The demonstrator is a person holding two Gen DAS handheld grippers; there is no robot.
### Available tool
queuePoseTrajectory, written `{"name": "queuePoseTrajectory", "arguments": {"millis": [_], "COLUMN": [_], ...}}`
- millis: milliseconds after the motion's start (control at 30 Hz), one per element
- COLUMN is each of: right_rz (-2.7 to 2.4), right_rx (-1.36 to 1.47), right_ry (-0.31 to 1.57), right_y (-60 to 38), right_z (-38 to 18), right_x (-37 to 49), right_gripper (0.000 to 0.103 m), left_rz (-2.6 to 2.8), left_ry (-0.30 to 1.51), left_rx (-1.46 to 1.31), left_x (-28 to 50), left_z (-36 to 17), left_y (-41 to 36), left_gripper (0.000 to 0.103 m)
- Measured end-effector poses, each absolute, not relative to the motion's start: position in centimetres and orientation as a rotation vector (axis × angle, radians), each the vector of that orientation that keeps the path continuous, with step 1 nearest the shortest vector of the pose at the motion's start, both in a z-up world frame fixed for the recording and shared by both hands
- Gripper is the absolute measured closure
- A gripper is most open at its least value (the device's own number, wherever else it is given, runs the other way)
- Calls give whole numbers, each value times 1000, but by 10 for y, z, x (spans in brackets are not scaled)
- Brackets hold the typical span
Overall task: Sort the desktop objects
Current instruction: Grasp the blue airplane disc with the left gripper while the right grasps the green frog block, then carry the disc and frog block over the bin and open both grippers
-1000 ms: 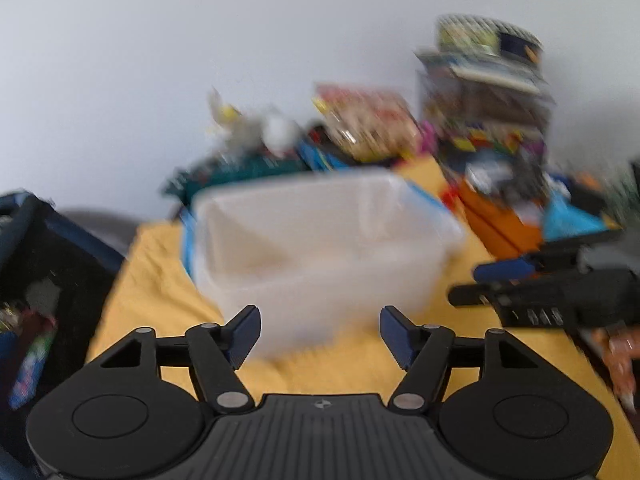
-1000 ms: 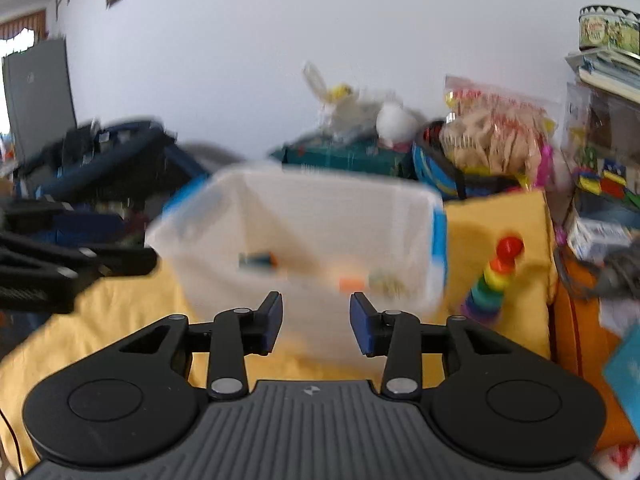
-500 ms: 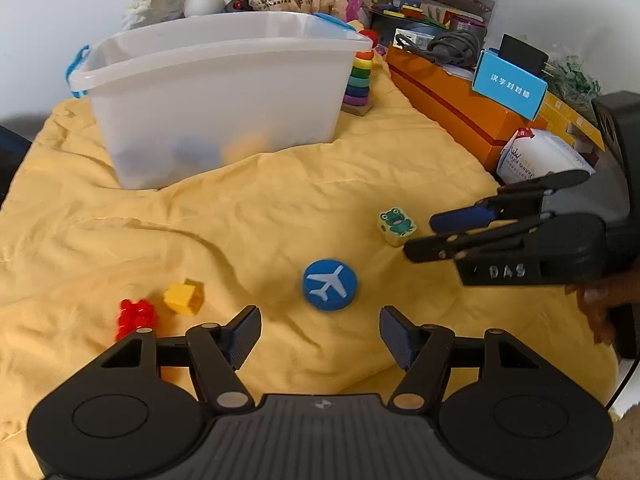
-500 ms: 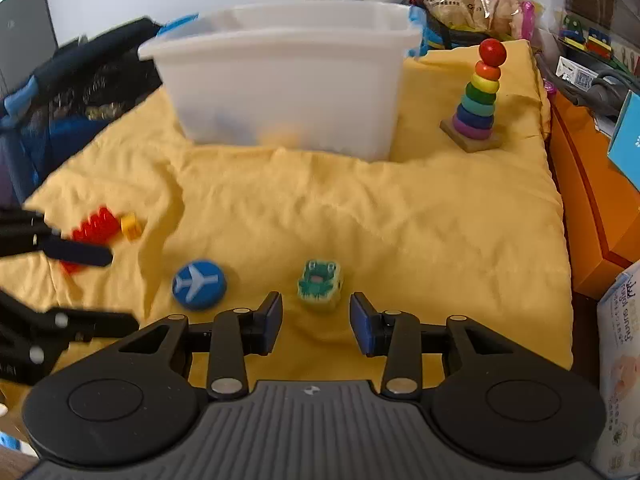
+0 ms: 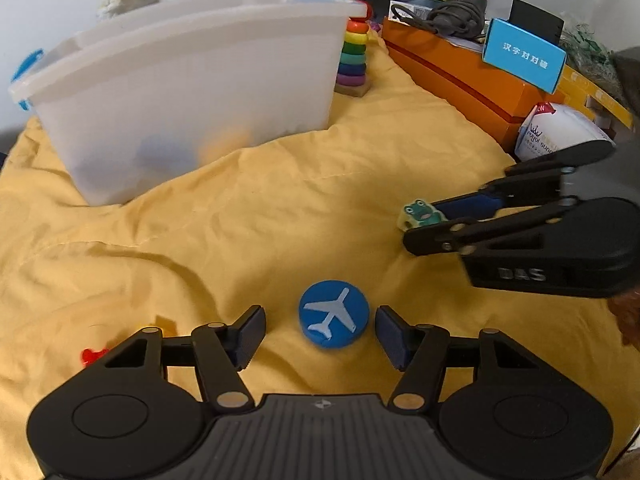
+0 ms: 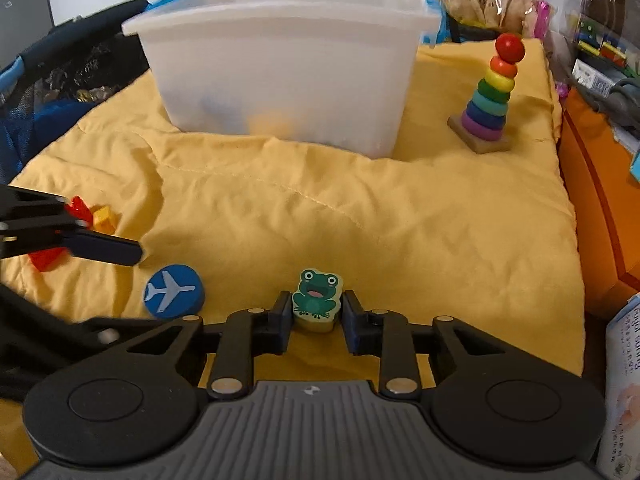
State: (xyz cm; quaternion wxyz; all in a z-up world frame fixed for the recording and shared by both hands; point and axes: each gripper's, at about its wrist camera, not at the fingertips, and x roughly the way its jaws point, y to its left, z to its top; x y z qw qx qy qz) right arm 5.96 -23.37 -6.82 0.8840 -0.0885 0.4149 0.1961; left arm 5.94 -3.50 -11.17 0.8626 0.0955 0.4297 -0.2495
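A blue disc with a white airplane (image 5: 333, 313) lies on the yellow cloth between the fingers of my open left gripper (image 5: 320, 330). It also shows in the right wrist view (image 6: 174, 290). A green frog block (image 6: 317, 296) sits between the fingers of my right gripper (image 6: 314, 316), which is open with small gaps either side. The frog (image 5: 420, 213) and the right gripper (image 5: 424, 220) show in the left wrist view. A red brick (image 6: 78, 209) and a yellow brick (image 6: 105, 216) lie at the left, partly hidden by the left gripper.
A translucent white bin (image 6: 280, 68) with blue handles stands at the back on the cloth, with blurred objects inside. A rainbow ring stacker (image 6: 490, 96) stands to its right. An orange box (image 5: 460, 68) and clutter border the right side. A dark bag (image 6: 60, 80) lies left.
Both grippers have tilted down from the bin and moved in low over the cloth. The left now straddles the airplane disc and the right straddles the frog block.
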Motion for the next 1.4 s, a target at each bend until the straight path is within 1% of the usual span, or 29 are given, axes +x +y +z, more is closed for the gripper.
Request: {"name": "queuePoseTrajectory", "arguments": {"millis": [33, 67, 133, 167, 367, 533, 833, 1000, 1133, 1233, 1400], "right_rz": [406, 402, 399, 399, 412, 431, 476, 465, 447, 437, 419], "right_rx": [-175, -165, -150, -147, -142, -132, -124, -112, -121, -124, -118], "right_ry": [864, 863, 860, 861, 862, 815, 593, 466, 424, 467, 554], "right_y": [-235, -237, -238, -238, -237, -234, -220, -214, -208, -202, -192], "right_z": [-67, -65, -62, -61, -58, -42, 29, 65, 78, 73, 46], "right_x": [59, 57, 55, 54, 51, 53, 71, 94, 117, 140, 166], "right_gripper": [74, 74, 74, 74, 74, 74, 74, 74, 74, 74, 74], "left_rz": [-525, -535, -550, -554, -580, -545, -434, -393, -361, -343, -330], "left_ry": [892, 885, 875, 869, 832, 732, 499, 439, 405, 490, 591], "left_rx": [213, 224, 243, 252, 224, 177, 130, 156, 207, 186, 202], "left_x": [60, 59, 58, 58, 52, 54, 90, 119, 143, 167, 185], "left_z": [-113, -113, -113, -112, -90, -43, 51, 74, 71, 49, 11], "left_y": [-37, -39, -43, -43, -36, -17, 14, 19, 14, 12, 10], "left_gripper": [39, 43, 54, 61, 61, 61, 61, 61, 61, 61, 61]}}
